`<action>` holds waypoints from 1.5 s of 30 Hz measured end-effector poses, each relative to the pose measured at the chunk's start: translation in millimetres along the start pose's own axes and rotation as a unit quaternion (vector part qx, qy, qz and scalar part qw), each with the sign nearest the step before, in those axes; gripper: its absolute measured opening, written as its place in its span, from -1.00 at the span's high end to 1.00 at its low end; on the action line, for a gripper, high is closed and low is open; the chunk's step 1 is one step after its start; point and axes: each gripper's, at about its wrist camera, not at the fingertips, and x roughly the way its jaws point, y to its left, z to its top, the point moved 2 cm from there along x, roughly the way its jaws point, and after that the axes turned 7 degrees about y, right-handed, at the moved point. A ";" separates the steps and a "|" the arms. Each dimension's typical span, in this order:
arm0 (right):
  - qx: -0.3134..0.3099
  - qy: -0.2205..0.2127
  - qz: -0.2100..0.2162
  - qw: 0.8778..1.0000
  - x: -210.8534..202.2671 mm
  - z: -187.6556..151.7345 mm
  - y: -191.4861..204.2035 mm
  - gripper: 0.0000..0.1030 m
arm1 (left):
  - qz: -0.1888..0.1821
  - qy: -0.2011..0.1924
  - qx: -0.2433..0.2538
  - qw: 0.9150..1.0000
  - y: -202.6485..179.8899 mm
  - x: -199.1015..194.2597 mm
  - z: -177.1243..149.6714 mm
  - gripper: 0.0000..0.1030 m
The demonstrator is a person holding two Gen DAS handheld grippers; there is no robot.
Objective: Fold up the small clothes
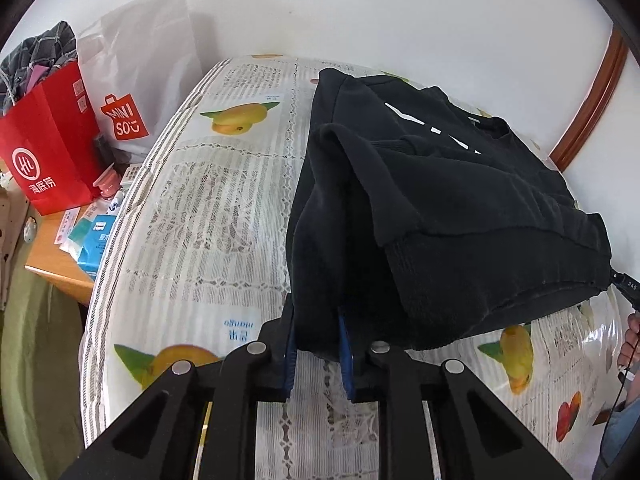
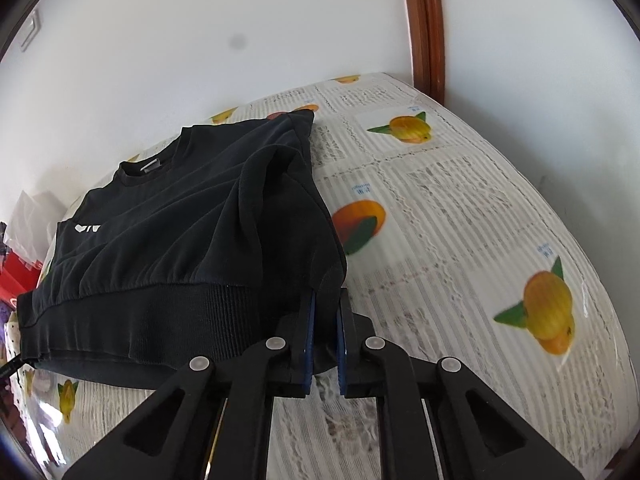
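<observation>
A black sweatshirt (image 1: 460,200) lies on a counter (image 1: 208,208) covered with a fruit-printed plastic cloth, set against a white wall. Both sleeves appear folded in over the body, and the neckline points toward the wall.

The left gripper (image 1: 318,344) has its blue-padded jaws narrowed onto bunched fabric at the near left corner of the hem. The right gripper (image 2: 324,340) pinches the near right corner the same way, beside the ribbed waistband (image 2: 160,320). The hem looks slightly lifted off the cloth between them.

Holding both bottom corners at once likely keeps the edge level, so the lower half can be carried up toward the collar in one even fold.

To the left of the counter, a red paper bag (image 1: 48,148) and a white Miniso bag (image 1: 136,80) stand on a wooden side surface, well apart from the garment.
</observation>
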 end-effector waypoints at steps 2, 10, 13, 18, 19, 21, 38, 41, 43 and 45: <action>0.001 -0.001 0.001 1.000 -5.4 -8.3 -4.8 0.83 | 0.001 0.001 0.004 1.000 -3.0 -4.2 -9.0 0.68; 0.006 -0.001 -0.002 1.000 -25.5 -39.3 -23.9 0.83 | -0.009 0.004 0.013 1.000 -12.5 -19.1 -44.5 0.67; 0.014 0.000 -0.007 1.000 -33.0 -48.8 -30.6 0.83 | -0.014 0.008 0.016 1.000 -16.7 -23.8 -56.5 0.67; 0.013 -0.002 -0.022 1.000 -45.3 -63.6 -36.7 0.79 | -0.014 0.012 0.020 1.000 -20.1 -31.0 -69.5 0.61; 0.012 -0.003 -0.024 1.000 -48.2 -65.7 -37.3 0.75 | -0.014 0.012 0.019 1.000 -19.8 -33.0 -71.0 0.59; 0.014 -0.009 -0.024 1.000 -58.5 -69.9 -38.5 0.71 | -0.018 0.007 0.016 1.000 -18.7 -38.7 -73.4 0.53; -0.006 -0.013 0.047 0.999 -56.8 -87.3 -8.7 0.37 | -0.074 -0.028 0.045 0.996 -46.7 -72.4 -72.0 0.20; -0.007 -0.012 0.052 0.999 -49.4 -87.9 -8.4 0.37 | -0.079 -0.017 0.046 0.996 -53.6 -61.8 -68.7 0.20; -0.015 -0.010 0.053 0.998 -47.0 -87.9 -5.8 0.38 | -0.083 -0.010 0.042 0.996 -56.9 -55.3 -66.5 0.20; -0.021 -0.009 0.053 0.998 -45.0 -87.2 -3.2 0.43 | -0.087 -0.002 0.040 0.995 -60.2 -47.8 -64.0 0.20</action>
